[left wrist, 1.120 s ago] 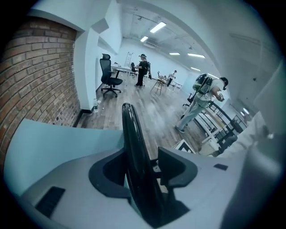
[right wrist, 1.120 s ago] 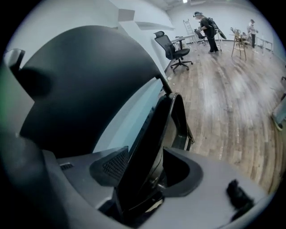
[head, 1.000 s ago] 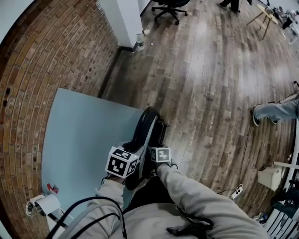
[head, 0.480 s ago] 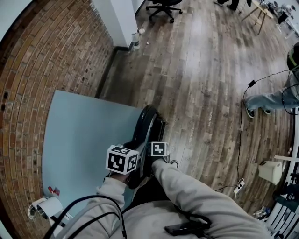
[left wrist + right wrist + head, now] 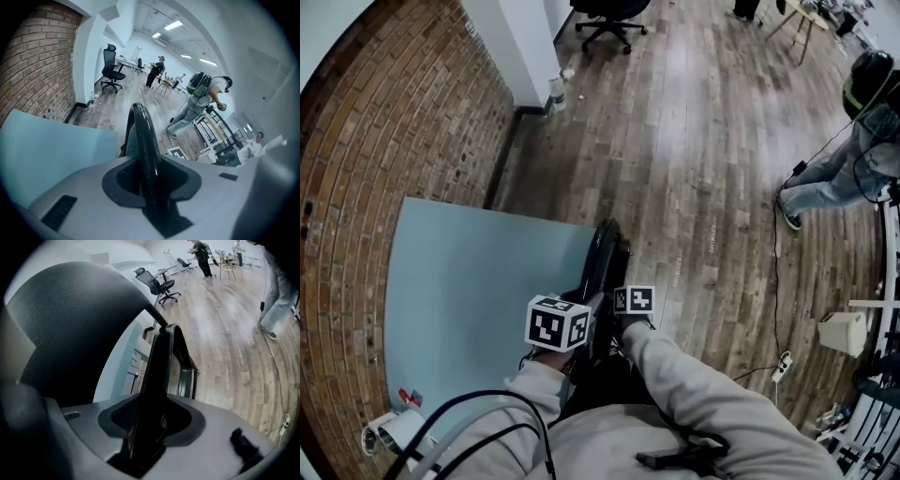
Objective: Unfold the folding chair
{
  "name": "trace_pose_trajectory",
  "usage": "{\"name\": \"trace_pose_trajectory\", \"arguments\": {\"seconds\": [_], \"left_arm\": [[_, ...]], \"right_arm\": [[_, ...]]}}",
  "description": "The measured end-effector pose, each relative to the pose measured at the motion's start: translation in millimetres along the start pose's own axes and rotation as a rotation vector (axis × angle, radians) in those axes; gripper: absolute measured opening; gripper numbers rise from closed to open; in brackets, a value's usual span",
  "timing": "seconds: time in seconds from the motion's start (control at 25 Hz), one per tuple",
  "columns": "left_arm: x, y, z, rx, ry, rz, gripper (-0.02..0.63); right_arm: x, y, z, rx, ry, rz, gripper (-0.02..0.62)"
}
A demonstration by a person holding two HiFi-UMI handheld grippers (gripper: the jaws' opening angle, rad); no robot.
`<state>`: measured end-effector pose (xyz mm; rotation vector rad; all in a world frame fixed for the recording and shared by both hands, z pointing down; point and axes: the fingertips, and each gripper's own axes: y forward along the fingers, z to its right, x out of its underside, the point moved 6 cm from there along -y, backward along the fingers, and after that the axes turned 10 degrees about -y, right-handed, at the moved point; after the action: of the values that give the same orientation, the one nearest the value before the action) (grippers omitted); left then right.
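Two holds taken, nothing opened yet. Clamped on the folding chair [image 5: 602,258] after closing in just now: left gripper [image 5: 149,185] around its top tube [image 5: 140,136], right gripper [image 5: 150,427] on a flat bar [image 5: 157,376]. Standing folded flat on the wooden floor [image 5: 712,169] at the pale blue panel [image 5: 469,291]'s right edge. Left to do, seemingly: the whole unfolding.

The right gripper [image 5: 150,427], its jaws just closing, clamps a black frame bar of the folding chair [image 5: 161,357]. The chair's black padded panel [image 5: 70,319] fills ten o'clock. An office chair [image 5: 161,286] stands at twelve, with wooden floor [image 5: 225,343] toward three.
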<state>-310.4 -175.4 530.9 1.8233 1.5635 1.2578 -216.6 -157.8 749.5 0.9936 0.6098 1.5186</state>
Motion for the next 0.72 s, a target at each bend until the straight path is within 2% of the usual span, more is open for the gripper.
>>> {"name": "trace_pose_trajectory", "arguments": {"seconds": [0.24,0.4,0.72], "left_arm": [[9.2,11.6,38.5,0.033,-0.004,-0.030,0.097],[13.6,16.3,71.6,0.054,-0.001,-0.038,0.100],[15.1,48.6,117.4,0.102,-0.059,-0.017,0.113]], "right_arm": [[15.8,-27.2,26.3,-0.008,0.049,-0.020,0.162],[15.9,-51.0,47.3,-0.007,0.033,-0.015,0.161],[15.2,-79.6,99.6,-0.032,0.002,-0.048,0.161]]}}
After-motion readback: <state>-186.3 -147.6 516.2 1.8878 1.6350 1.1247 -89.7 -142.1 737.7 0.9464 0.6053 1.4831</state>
